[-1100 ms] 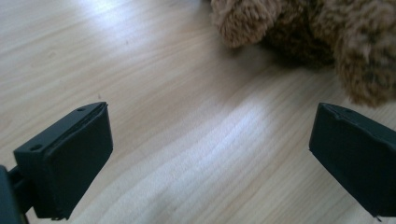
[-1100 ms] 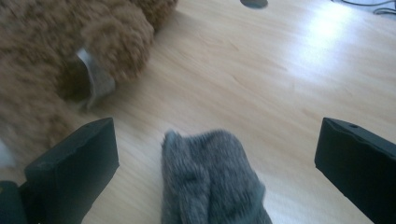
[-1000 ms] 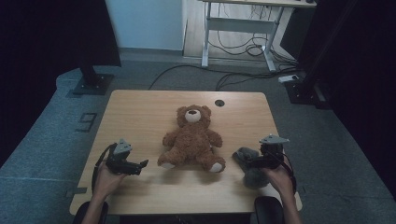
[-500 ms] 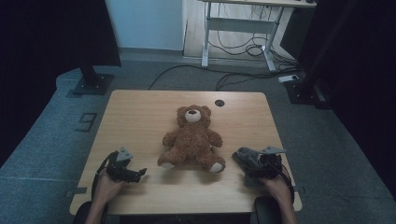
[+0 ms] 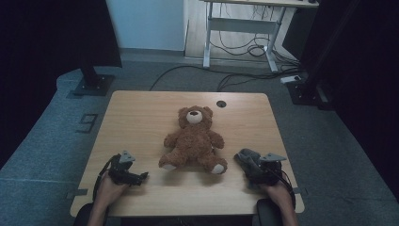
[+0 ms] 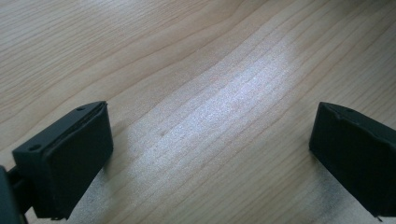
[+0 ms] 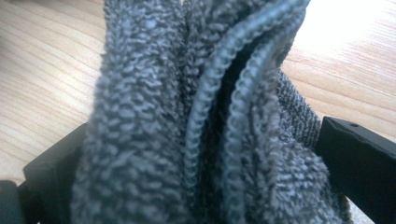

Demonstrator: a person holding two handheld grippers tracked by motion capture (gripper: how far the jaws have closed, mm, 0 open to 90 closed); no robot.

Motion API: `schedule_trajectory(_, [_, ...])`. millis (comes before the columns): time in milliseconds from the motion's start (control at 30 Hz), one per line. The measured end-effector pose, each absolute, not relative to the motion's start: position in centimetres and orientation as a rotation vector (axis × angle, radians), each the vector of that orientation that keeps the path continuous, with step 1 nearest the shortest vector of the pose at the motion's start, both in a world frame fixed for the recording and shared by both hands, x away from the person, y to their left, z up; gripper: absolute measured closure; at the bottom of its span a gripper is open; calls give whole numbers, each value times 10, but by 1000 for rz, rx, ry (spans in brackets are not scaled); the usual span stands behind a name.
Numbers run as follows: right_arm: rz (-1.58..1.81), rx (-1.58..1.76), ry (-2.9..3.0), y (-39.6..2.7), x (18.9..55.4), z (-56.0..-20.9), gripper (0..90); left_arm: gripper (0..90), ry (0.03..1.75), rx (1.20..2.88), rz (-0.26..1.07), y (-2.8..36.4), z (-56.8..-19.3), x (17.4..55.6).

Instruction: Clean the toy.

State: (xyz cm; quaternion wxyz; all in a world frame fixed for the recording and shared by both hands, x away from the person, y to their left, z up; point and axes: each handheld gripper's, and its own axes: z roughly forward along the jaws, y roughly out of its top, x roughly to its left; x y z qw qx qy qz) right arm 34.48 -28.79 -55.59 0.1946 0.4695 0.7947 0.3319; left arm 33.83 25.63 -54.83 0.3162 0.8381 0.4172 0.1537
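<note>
Your right gripper [image 5: 251, 162] near the tabletop's [image 5: 141, 113] front right corner, jaws clamped on a bunched grey towel [image 7: 196, 121], your left gripper [image 6: 212, 154] near the front left corner, jaws wide apart over bare wood, teddy bear [image 5: 194, 139] seated mid-table between them.

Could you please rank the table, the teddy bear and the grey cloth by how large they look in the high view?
1. Table, largest.
2. Teddy bear.
3. Grey cloth, smallest, bunched in the right gripper, so partly hidden.

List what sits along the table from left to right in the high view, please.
Left hand-held gripper → brown teddy bear → grey towel → right hand-held gripper, which grips the towel.
</note>
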Motion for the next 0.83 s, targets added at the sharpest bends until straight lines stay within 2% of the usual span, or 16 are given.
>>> schedule_trajectory(833, [939, 1319, 2215, -288, 344, -557, 0, 0, 1104, 2205, 406, 257, -548, 338])
